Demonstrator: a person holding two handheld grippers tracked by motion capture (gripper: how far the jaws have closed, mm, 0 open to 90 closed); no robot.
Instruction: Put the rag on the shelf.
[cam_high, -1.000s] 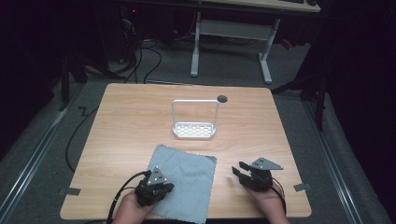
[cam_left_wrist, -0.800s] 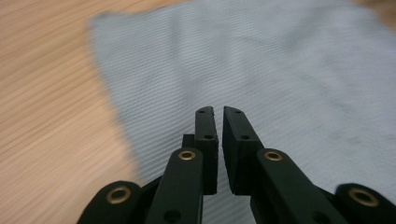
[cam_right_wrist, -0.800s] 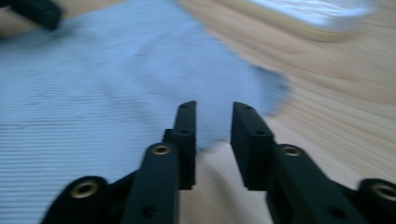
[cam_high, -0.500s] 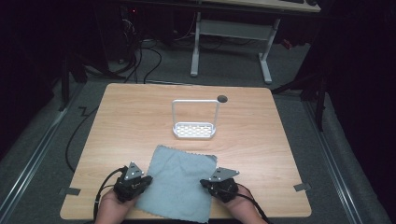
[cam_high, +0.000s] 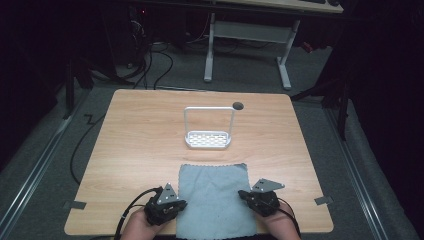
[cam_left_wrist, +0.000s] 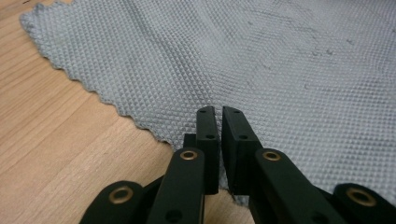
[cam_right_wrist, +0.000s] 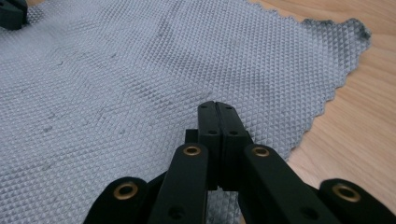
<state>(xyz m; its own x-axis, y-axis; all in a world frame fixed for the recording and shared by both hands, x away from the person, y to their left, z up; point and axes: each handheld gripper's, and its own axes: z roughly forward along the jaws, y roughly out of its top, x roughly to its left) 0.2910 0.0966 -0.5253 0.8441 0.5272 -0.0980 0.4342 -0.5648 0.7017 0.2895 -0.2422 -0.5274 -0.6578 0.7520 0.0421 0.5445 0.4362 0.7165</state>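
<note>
A grey waffle-textured cloth (cam_high: 214, 197) lies flat at the front middle of the wooden table (cam_high: 140, 140). My left gripper (cam_high: 172, 206) is at the cloth's left edge. In the left gripper view its jaws (cam_left_wrist: 218, 112) stand nearly together, with a thin slit between them, pinched on the cloth (cam_left_wrist: 280, 70) at its zigzag edge. My right gripper (cam_high: 247, 196) is at the cloth's right edge. In the right gripper view its jaws (cam_right_wrist: 217, 106) are pressed together on the cloth (cam_right_wrist: 140, 70).
A small white wire rack (cam_high: 208, 139) with a tall handle stands at the table's middle, beyond the cloth. A round cable hole (cam_high: 238, 105) sits near the far edge. Another table's white legs (cam_high: 282, 55) stand on the floor behind.
My right gripper came in from the right of the cloth and shut at its right edge. The left gripper shifted to the left edge. The cloth now lies square instead of skewed.
</note>
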